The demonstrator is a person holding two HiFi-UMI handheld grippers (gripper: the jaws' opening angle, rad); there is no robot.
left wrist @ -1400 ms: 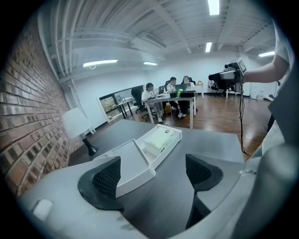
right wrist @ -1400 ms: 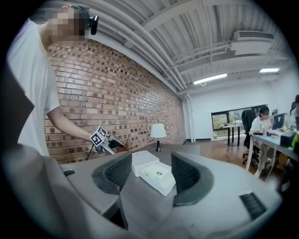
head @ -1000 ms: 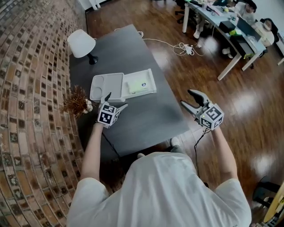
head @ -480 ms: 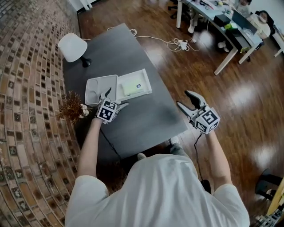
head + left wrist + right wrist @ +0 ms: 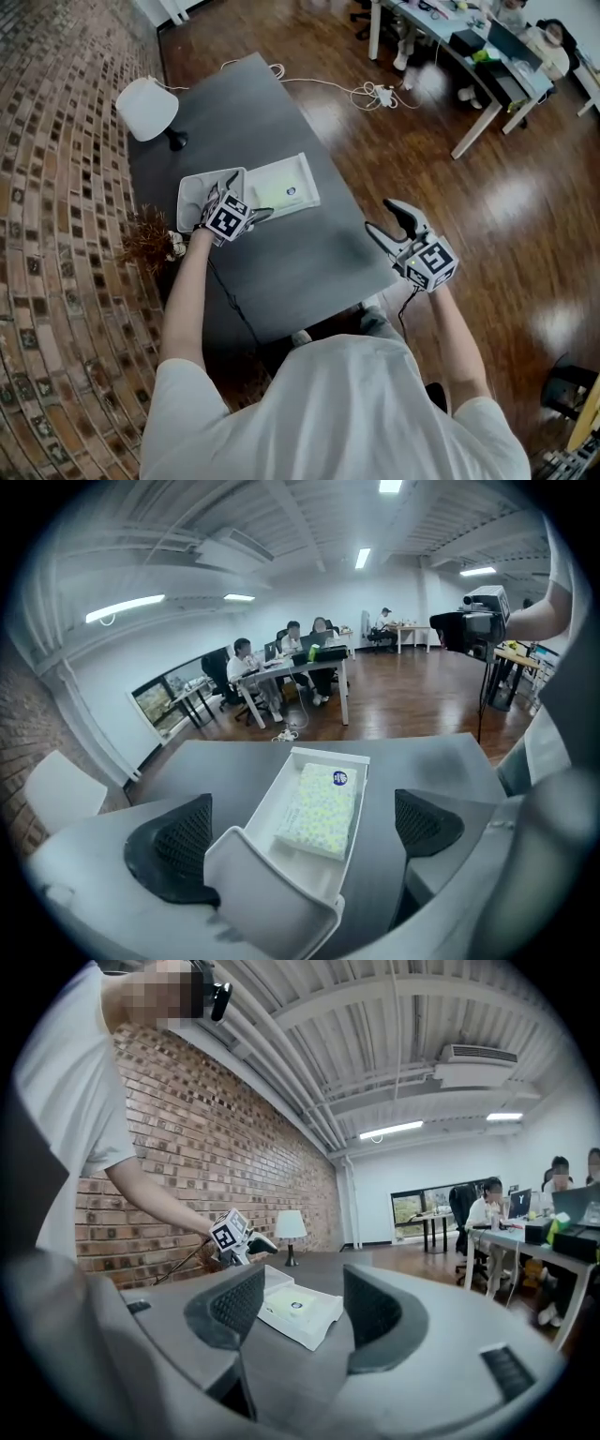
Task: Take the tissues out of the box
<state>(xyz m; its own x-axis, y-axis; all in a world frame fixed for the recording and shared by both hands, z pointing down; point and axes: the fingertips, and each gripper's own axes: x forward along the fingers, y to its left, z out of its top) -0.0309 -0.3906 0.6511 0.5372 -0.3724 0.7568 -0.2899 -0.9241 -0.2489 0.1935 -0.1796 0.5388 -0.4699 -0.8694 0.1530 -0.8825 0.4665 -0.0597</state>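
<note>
One white rectangular plastic box (image 5: 265, 806) sits open on the dark grey matte surface (image 5: 291, 253). One flat, soft pack of speckled yellow-green tissues (image 5: 319, 810) with a round blue sticker is still inside it. The left claw (image 5: 247, 197), at the box's 7 o'clock, is opening wide, with the smooth hinged lid (image 5: 272, 902) between its ribbed pads. The right claw (image 5: 382, 217), out at 4 o'clock, is pinched narrow and empty. One white cone lamp (image 5: 147, 106) stands at 11.
</note>
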